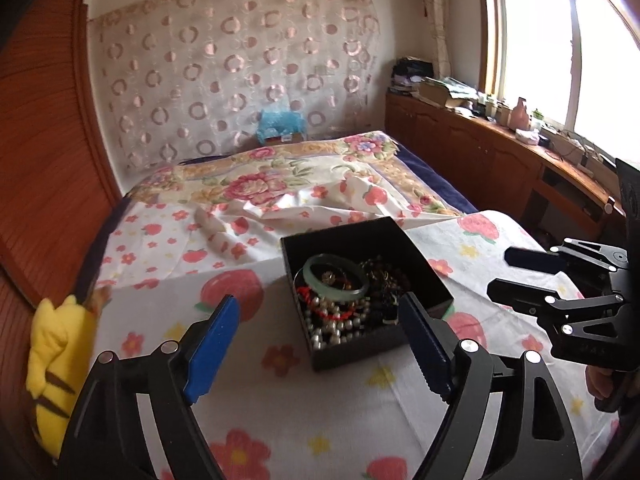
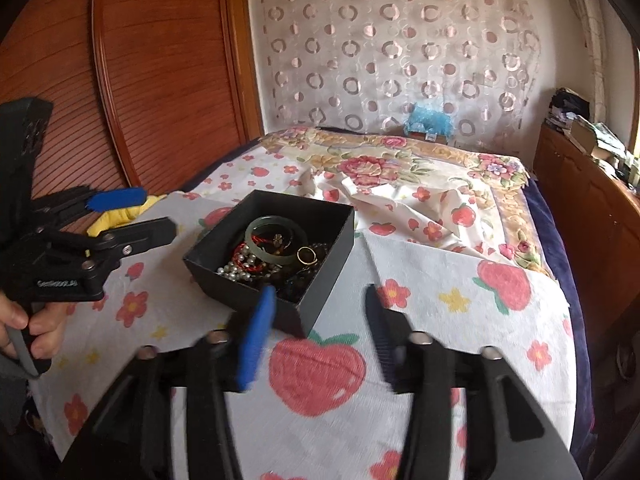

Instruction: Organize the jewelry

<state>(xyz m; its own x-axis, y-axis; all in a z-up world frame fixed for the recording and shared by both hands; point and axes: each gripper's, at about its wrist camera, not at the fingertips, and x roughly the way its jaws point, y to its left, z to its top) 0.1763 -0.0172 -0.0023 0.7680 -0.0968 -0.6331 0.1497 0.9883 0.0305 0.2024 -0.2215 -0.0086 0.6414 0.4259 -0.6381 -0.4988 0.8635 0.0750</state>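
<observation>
- Left tongs [image 1: 320, 344] tilt downward, spread wide and empty, box [image 1: 416, 280] at twelve o'clock.
- Right tongs [image 2: 320, 332] tilt downward, spread, empty, box at eleven.

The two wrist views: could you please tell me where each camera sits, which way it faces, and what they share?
Left wrist: sits on the left gripper, looking down along its open blue-padded fingers at the black box of jewelry on the bed; the right gripper shows at its right edge.
Right wrist: sits on the right gripper, facing the box from the other side; the left gripper and a hand show at left.
Shared: box, green bangle, pearls, floral sheet, patterned curtain.
</observation>
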